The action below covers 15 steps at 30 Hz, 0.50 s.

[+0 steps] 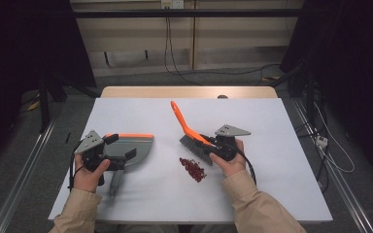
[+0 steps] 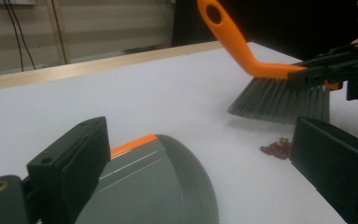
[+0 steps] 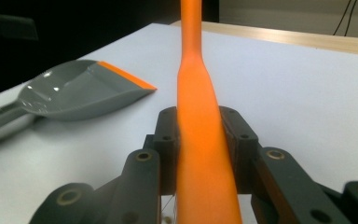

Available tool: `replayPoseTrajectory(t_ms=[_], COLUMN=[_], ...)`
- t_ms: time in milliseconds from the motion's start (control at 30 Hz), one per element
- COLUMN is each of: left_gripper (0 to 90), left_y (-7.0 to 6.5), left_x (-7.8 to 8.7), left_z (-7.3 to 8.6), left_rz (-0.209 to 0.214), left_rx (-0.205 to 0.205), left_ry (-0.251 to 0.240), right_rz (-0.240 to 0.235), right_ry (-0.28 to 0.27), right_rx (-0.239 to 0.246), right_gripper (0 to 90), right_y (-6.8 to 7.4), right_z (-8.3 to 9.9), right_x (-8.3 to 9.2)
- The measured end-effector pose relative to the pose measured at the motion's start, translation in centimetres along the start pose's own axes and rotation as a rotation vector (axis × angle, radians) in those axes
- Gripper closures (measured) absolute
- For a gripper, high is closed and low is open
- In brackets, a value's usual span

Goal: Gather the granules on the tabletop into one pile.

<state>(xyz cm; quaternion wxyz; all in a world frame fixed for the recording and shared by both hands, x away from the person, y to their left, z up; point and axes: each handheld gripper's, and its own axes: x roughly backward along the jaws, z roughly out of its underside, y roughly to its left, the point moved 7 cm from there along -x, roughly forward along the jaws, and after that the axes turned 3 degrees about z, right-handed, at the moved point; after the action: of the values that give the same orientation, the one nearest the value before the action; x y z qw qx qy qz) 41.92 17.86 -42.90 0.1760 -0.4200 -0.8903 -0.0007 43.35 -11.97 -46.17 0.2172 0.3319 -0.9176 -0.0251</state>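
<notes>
Orange, stiff plastic, the brush [image 1: 190,132] handle sat pinched in my right fingers [image 3: 168,140] above the red bits [image 1: 193,169] on the bench [image 1: 272,184]; my left fingers [image 2: 70,163] stood spread over the dustpan [image 1: 131,145] (light, I judged).

The dustpan [image 3: 79,91] looks like smooth grey plastic with a slight gloss, its lip orange. The brush [image 2: 279,88] has a smooth, satiny orange plastic handle and fine grey bristles. The table [image 1: 272,184] has a matt white top edged with pale wood.
</notes>
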Motion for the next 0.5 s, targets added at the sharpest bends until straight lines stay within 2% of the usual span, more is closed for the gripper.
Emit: replayPoseTrajectory(t_ms=[133, 267, 400, 500], left_gripper=[5.1, 5.1, 5.1, 5.1], left_y=[0.1, 0.1, 0.2, 0.2], left_x=[-0.1, -0.2, -0.1, 0.0], left_z=[0.1, 0.2, 0.1, 0.1], left_rz=[0.000, 0.000, -0.002, -0.007], left_rx=[0.003, 0.000, 0.005, 0.007], left_ry=[0.007, 0.010, 0.008, 0.006], right_rz=[-0.030, -0.092, -0.148, -0.187], right_ry=[-0.007, -0.007, -0.005, 0.018], right_rx=[0.080, 0.209, 0.241, 0.269], right_gripper=[70.8, 70.8, 70.7, 70.8], right_y=[-0.5, -0.3, 0.1, 0.6], right_z=[-0.1, -0.2, -0.1, 0.5], right_x=[-0.7, -1.6, -2.4, -2.6])
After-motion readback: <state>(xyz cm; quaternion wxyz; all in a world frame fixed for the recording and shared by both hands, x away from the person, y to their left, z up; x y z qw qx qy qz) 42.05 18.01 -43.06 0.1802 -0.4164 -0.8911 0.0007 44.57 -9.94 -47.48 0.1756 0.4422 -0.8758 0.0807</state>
